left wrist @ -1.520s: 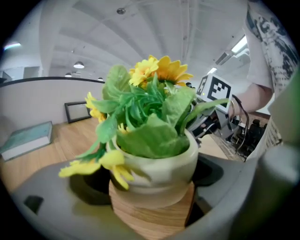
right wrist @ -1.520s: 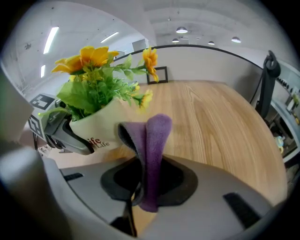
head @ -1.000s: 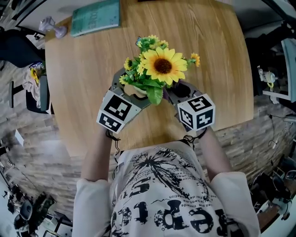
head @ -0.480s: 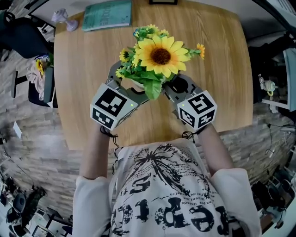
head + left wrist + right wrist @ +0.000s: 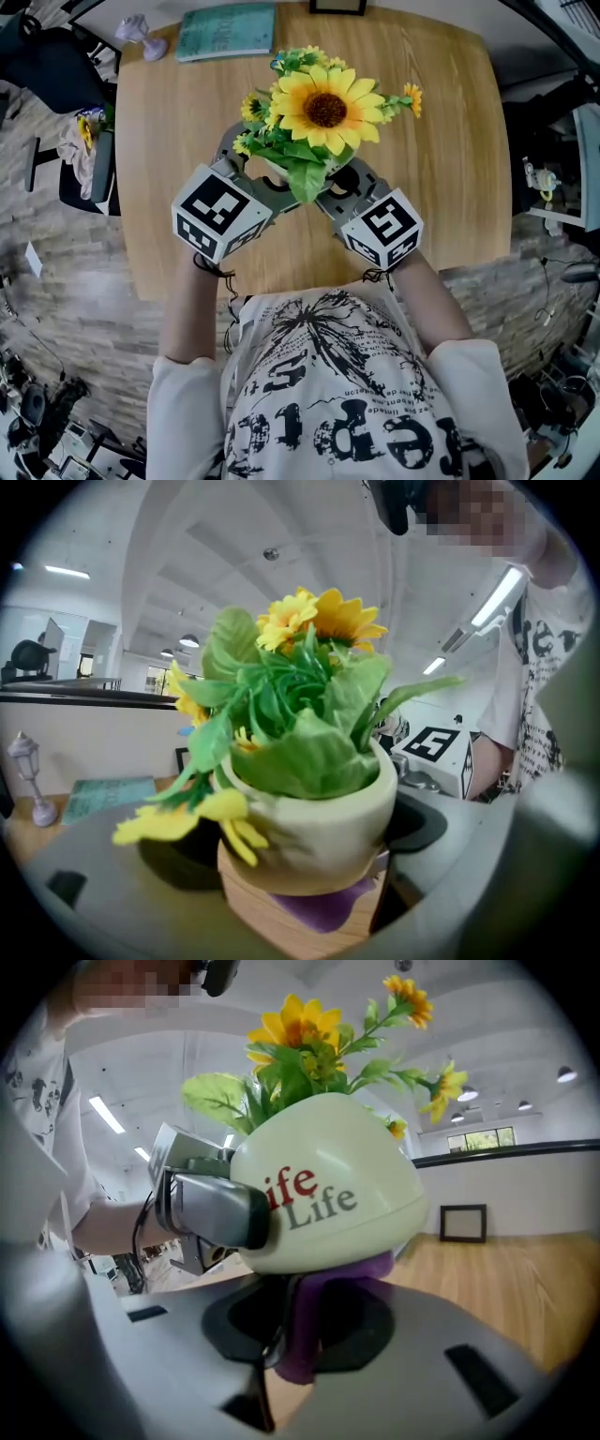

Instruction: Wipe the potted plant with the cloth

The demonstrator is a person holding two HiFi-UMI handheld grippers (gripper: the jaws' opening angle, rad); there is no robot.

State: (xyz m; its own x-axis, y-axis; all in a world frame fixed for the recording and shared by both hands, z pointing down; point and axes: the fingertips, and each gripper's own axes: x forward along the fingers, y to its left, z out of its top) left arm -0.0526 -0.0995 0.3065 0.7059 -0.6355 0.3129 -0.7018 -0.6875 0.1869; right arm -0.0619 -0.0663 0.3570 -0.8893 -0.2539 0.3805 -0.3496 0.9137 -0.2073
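Note:
The potted plant, a cream pot point(image 5: 314, 822) printed "Life" point(image 5: 328, 1194) with a sunflower point(image 5: 325, 111) and green leaves, hangs above the wooden table point(image 5: 450, 141). My left gripper point(image 5: 255, 167) grips the pot by its sides; one of its fingers point(image 5: 217, 1208) presses the pot wall. My right gripper point(image 5: 330, 186) sits low beside the pot, shut on a purple cloth point(image 5: 314, 1312). The cloth lies against the pot's underside point(image 5: 328, 907). Leaves hide most of the pot in the head view.
A teal book point(image 5: 228, 30), a small lamp figurine point(image 5: 136, 31) and a dark picture frame point(image 5: 337, 7) lie along the table's far edge. A chair with clutter point(image 5: 80, 150) stands left of the table. My torso is close to the near edge.
Both grippers and the plant have risen toward the camera. The right gripper has rolled and shifted left, closer under the pot.

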